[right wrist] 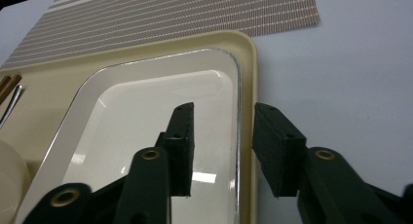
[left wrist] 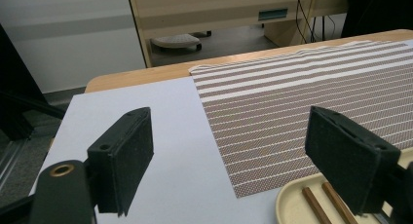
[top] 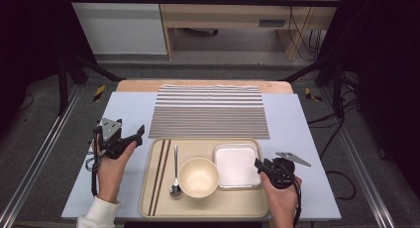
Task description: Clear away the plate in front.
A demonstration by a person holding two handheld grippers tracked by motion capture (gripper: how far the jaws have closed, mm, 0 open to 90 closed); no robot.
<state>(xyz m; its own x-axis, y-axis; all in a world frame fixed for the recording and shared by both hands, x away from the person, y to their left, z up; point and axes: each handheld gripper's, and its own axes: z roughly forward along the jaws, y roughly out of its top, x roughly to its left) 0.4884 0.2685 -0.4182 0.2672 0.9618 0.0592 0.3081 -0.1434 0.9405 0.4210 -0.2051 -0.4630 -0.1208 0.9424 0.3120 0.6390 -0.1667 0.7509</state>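
The white rectangular dish (top: pixel 236 164) lay in the right part of the beige tray (top: pixel 148 198), its right rim close against the tray's right wall; in the right gripper view the dish (right wrist: pixel 146 112) showed a glossy white floor and a thin bright edge beside the tray wall (right wrist: pixel 247 78). The right tongs (top: pixel 258 166) sat at that right rim, partly open: one jaw stood over the inside of the dish and the other outside the tray wall, so the two rims ran up between them (right wrist: pixel 221 136), and the pads were not pressing on either. Left of the dish, just beside it, stood a round cream bowl (top: pixel 198 176), then a metal spoon (top: pixel 175 181) lying lengthwise, then a pair of brown chopsticks (top: pixel 161 173) along the tray's left side. Beyond the tray a brown-and-white striped placemat (top: pixel 209 111) lay flat on the pale blue worktop (top: pixel 129 109), its near edge close to the tray's far rim. The left tongs (top: pixel 140 131) hovered off the tray's left far corner, jaws wide apart and holding nothing (left wrist: pixel 229 151), with the worktop and the placemat's corner (left wrist: pixel 292 112) seen between them.
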